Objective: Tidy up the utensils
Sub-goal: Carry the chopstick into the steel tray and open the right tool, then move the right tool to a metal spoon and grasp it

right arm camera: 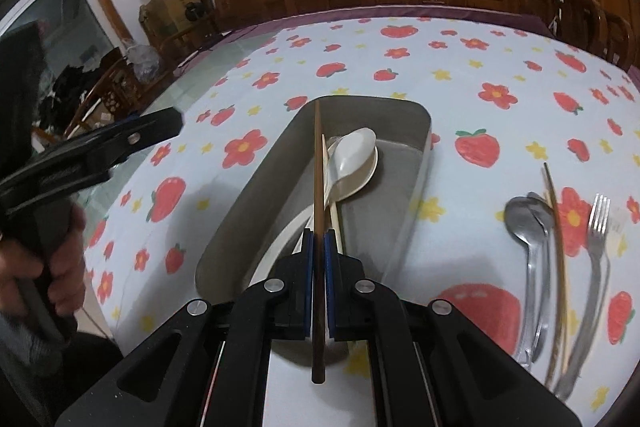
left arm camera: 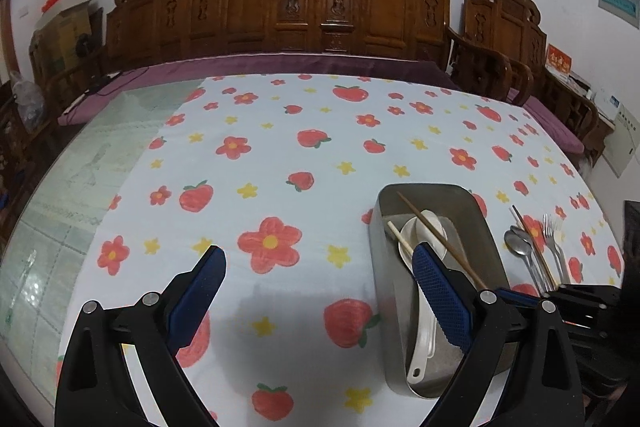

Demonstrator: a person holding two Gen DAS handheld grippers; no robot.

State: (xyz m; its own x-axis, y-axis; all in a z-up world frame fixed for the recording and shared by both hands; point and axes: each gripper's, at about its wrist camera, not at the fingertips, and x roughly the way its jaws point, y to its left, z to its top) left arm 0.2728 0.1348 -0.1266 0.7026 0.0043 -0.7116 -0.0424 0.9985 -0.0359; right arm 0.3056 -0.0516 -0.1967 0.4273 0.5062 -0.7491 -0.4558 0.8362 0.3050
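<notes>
The left gripper's [left arm camera: 316, 263] right finger covers part of the white spoons [left arm camera: 424, 239] in the tray [left arm camera: 476, 211]. In the right wrist view the forks [right arm camera: 596, 267] and metal spoons [right arm camera: 528, 227] are smeared by blur, their handles cut off at the rim. The dark chopstick's [right arm camera: 319, 167] middle hides between the right gripper's [right arm camera: 319, 239] pads. The hand [right arm camera: 48, 267] is blurred.

Black frames, blue pads, silver pivots

The left gripper [left arm camera: 320, 291] shows two black angular fingers lined with blue pads of fine diamond texture, round silver screws at each linkage behind the jaws. The right gripper [right arm camera: 319, 259] is built the same: black triangular cut-out arms, four silver pivots, thin blue strips inside. Behind the left gripper's jaws, a hand [right arm camera: 38, 267] wraps a black grip, grey sleeve beneath.
</notes>
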